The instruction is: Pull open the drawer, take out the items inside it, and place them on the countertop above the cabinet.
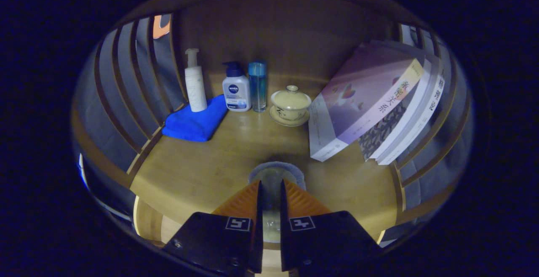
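Observation:
My gripper [270, 183] hangs over the front part of the wooden countertop [202, 171]. Its fingers stand close together, shut on a round, pale translucent item [273, 171] with a grey rim. The item's rounded end pokes out just ahead of the fingertips, and more of it shows down in the narrow gap between them. Whether it touches the countertop I cannot tell.
At the back of the countertop stand a white pump bottle [195, 84] on a folded blue cloth [196, 121], a dark-capped white bottle [236, 88], a clear blue bottle [257, 85] and a lidded tea bowl on a saucer [290, 105]. Books [366, 104] lean at the right. Slatted walls [126, 87] close both sides.

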### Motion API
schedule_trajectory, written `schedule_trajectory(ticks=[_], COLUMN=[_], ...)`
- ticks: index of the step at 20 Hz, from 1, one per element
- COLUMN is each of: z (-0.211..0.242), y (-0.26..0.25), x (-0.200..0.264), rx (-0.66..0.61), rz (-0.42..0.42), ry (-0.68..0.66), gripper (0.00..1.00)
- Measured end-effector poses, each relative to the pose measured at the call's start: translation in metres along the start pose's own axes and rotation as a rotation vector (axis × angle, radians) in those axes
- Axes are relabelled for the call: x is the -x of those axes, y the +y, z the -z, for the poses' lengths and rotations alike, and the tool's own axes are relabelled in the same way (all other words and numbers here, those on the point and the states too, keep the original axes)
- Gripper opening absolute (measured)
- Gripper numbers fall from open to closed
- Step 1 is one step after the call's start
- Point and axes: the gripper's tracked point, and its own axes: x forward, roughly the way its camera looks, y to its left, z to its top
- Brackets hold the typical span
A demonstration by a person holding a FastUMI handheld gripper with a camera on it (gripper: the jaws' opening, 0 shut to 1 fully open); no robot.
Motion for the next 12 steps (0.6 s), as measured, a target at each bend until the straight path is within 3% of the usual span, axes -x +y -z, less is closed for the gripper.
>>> schedule_trajectory(ticks=[6,12], z=[-0.004,0.003], y=[-0.003,-0.006], x=[-0.014,-0.007], rx=[-0.012,-0.061], rz=[0.020,0.006], ry=[-0.015,-0.017], gripper=[0.20,0.28])
